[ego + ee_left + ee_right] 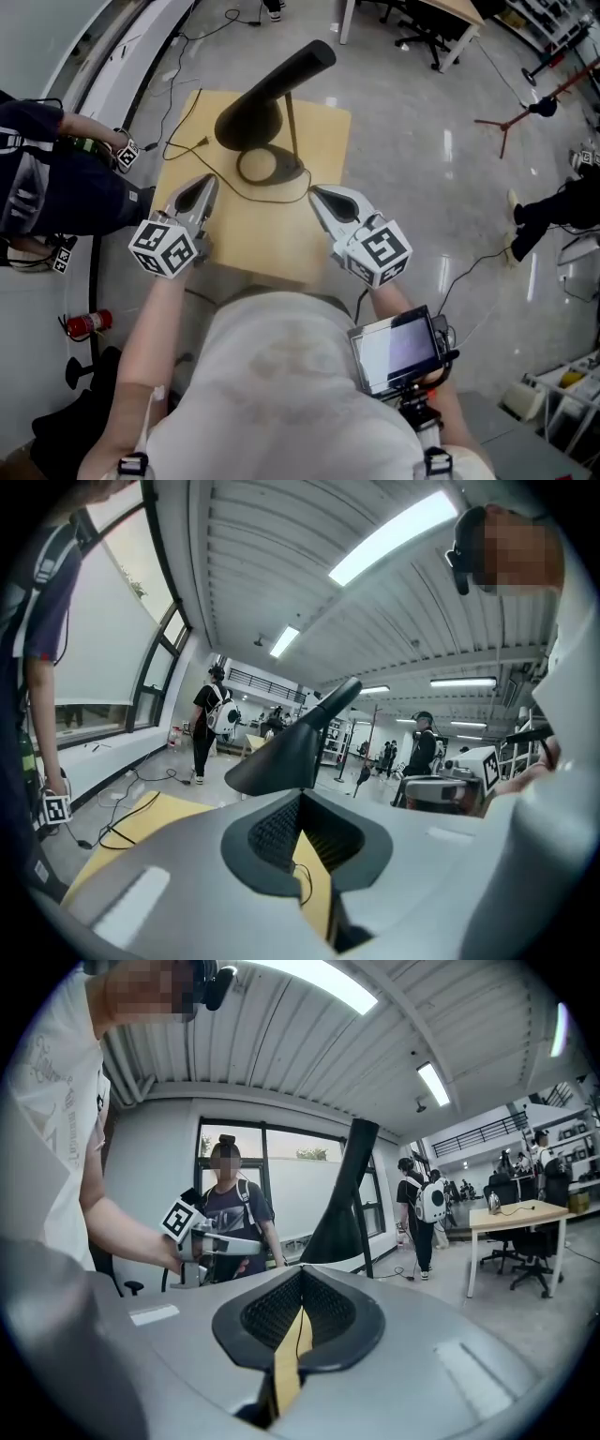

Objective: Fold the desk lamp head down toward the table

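Observation:
A black desk lamp (251, 117) stands on a small wooden table (323, 141). Its cone-shaped head hangs low over the ring base (262, 167), and its arm slopes up to the right. My left gripper (199, 190) is shut and empty at the table's left side, a little short of the lamp. My right gripper (322, 199) is also shut and empty, near the base's right side. In the left gripper view the closed tips of the left gripper (302, 794) point at the lamp head (281, 757). In the right gripper view the right gripper (302, 1271) faces the lamp (342, 1213) from the other side.
The lamp's cable (187, 145) trails off the table's left edge. A person in dark clothes (47, 178) stands at the left, near a fire extinguisher (86, 324). A screen device (398, 347) hangs by my right forearm. A tripod (525, 112) and office chairs stand on the far floor.

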The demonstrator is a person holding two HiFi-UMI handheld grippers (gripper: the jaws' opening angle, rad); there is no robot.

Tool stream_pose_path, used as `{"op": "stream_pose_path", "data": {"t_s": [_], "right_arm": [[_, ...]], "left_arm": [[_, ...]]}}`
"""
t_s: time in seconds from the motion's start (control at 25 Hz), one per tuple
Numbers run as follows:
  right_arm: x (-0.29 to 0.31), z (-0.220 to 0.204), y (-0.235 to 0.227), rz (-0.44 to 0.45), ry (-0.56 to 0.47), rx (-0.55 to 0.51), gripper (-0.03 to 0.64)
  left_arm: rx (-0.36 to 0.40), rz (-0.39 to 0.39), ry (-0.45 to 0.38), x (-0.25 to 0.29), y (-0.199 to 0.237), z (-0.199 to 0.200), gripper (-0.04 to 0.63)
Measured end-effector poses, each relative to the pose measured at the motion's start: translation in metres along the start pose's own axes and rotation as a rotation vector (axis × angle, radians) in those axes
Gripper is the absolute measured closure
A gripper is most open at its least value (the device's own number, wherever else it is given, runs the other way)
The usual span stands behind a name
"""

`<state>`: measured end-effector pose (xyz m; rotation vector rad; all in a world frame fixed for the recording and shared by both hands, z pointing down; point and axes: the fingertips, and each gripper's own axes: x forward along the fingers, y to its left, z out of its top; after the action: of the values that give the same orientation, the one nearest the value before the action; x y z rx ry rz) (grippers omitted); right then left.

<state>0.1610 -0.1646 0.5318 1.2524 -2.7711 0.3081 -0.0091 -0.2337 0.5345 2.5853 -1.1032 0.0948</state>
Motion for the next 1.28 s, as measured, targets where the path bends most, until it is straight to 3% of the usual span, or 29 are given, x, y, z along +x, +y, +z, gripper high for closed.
{"op": "stream_pose_path", "data": {"t_s": [0.24,0.44,0.64,1.0,1.28], "right_arm": [[-0.013,-0.004,0.005,0.042,0.015,0.028,0.604],[-0.029,-0.029,0.022,0.019,0.050,0.052,0.604],[-0.014,-0.023,0.044,-0.015,0.001,0.006,0.604],[0.008,-0.020,0.095,-0.105,-0.044,0.056,0.604],[-0.005,-0.018,0.128,-0.197,-0.040,0.036,0.604]], "left_arm": [[0.024,-0.029,0.019,-0.009,-0.051,-0.023,0.594],[0.064,-0.132,0.032,-0.015,-0.089,-0.045,0.594],[0.107,-0.195,0.021,-0.031,-0.084,-0.043,0.594],[0.106,-0.262,0.072,-0.077,-0.053,-0.055,0.594],[0.111,-0.340,0.086,-0.096,-0.060,-0.051,0.594]]}}
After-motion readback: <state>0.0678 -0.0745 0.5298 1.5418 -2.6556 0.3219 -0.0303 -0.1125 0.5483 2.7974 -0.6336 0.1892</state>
